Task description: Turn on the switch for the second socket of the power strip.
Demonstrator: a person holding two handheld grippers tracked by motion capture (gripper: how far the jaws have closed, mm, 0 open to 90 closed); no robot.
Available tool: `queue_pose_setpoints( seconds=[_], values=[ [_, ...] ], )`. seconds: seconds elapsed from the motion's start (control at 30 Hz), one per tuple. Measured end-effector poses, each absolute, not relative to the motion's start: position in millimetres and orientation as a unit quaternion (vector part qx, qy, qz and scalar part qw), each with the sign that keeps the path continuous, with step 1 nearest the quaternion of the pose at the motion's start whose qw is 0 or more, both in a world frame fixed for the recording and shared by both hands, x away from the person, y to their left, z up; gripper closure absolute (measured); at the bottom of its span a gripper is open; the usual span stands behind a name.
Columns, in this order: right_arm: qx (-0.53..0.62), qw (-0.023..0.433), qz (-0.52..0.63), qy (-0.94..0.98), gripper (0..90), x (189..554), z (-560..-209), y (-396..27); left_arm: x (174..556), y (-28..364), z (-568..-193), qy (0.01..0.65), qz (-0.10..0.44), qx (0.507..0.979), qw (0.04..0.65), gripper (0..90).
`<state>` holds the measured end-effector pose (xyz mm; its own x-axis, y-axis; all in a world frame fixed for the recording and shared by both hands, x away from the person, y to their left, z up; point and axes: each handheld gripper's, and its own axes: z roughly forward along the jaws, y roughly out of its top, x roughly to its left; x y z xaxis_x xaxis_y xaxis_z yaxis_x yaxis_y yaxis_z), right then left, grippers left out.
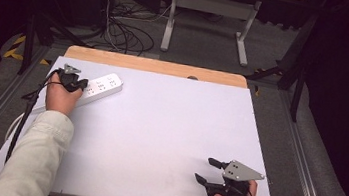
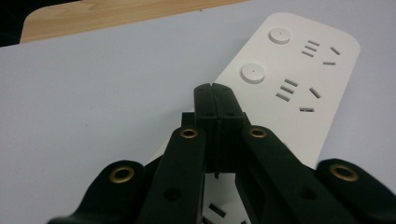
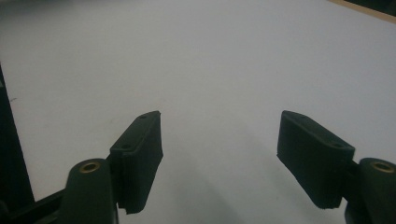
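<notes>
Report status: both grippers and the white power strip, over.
Left gripper shut, empty, jaws over the white plastic power strip at the far left of the table. Right gripper open, empty, near right. Nothing in the way.

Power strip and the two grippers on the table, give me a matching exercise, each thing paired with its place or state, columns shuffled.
Column one:
1. left gripper
2. right gripper
3. power strip
4. table

Column two:
A. white, lying at the far left of the table
B. fingers spread apart, nothing between them
C. fingers closed together, tips over the power strip
D. pale top with a wooden far edge

Pairs: 1-C, 2-B, 3-A, 4-D
</notes>
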<state>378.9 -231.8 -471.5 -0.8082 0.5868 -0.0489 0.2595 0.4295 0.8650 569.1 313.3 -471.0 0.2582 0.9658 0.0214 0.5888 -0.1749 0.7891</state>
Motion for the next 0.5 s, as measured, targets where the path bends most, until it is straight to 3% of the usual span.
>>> queue_pose_setpoints(
  seconds=[0.5],
  values=[
    [0.257,0.175,0.469,0.827,31.4,378.5,-471.6,-232.5,570.6,310.1,-466.3,0.559,0.259,0.713,0.336,90.0]
  ],
)
